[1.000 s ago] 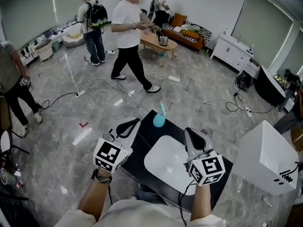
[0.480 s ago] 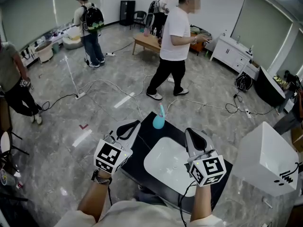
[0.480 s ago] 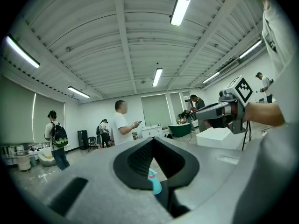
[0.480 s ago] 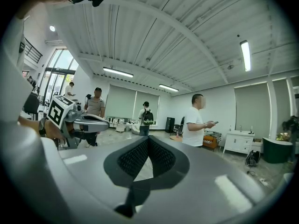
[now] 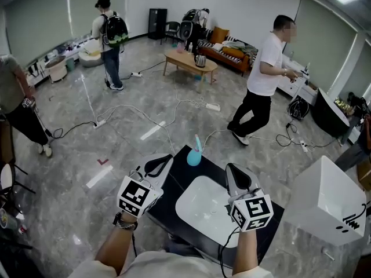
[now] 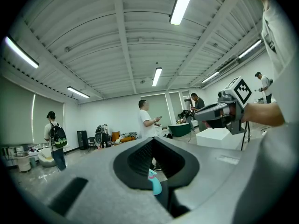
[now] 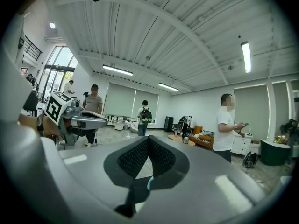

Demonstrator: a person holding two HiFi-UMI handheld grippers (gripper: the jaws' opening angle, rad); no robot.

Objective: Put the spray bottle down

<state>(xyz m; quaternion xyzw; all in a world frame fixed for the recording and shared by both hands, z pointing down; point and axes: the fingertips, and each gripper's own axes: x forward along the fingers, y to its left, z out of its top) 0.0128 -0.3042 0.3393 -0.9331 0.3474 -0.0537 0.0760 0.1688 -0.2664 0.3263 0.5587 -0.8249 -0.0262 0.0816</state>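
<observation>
At the far corner of the black table (image 5: 174,179), the teal spray bottle (image 5: 194,155) stands upright on its own, nozzle up. It is close to the table's edge and just beyond the white basin (image 5: 204,207). Neither of your tools has it. The left gripper (image 5: 167,158) has its jaws pressed together on nothing, and the right gripper (image 5: 231,168) is closed and empty too. Both point roughly level toward the bottle, with open space between their tips and it. Judged from this, the putting-down looks done, so the job now is to avoid undoing it. The bottle looks tall for its base and sits near a corner, so a nudge from a jaw tip could topple it or push it off. If you draw your hands away, pull them straight toward yourself rather than swinging them across the table. Mind the left tool most, since its tip is the nearer one. Grip the bottle again only if you want it farther from the edge.
</observation>
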